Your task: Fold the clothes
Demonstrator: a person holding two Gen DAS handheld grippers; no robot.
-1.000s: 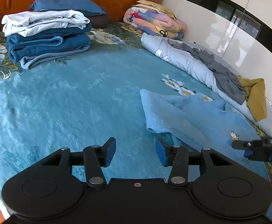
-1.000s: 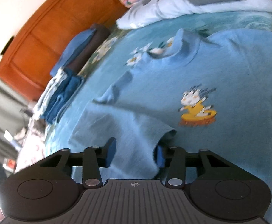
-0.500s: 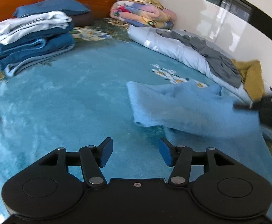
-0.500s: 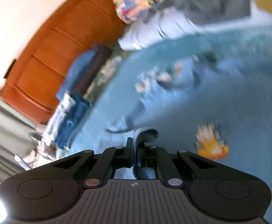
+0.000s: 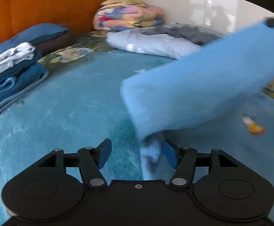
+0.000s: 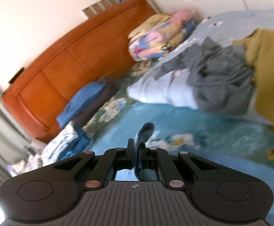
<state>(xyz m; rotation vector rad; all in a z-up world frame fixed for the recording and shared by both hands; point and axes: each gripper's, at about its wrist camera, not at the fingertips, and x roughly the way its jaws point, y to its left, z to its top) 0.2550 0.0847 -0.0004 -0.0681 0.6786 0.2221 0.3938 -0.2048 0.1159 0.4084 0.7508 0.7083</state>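
Observation:
A light blue T-shirt with a small cartoon print lies on the teal bed cover, one side lifted in a slanted sheet toward the upper right. My right gripper is shut on a fold of that shirt's cloth, raised above the bed. My left gripper hovers low over the bed, its jaws opening. A hanging fold of the shirt sits between them, close to the right finger; the pads do not press on it.
Folded blue and white clothes are stacked at the left. A blue pillow and a floral quilt sit by the orange headboard. Grey and mustard garments lie on a pale rolled duvet.
The right gripper closed on the shirt and rose, lifting one side into a slanted sheet. The left gripper moved toward the shirt, its jaws widened, and a hanging fold now sits between them.

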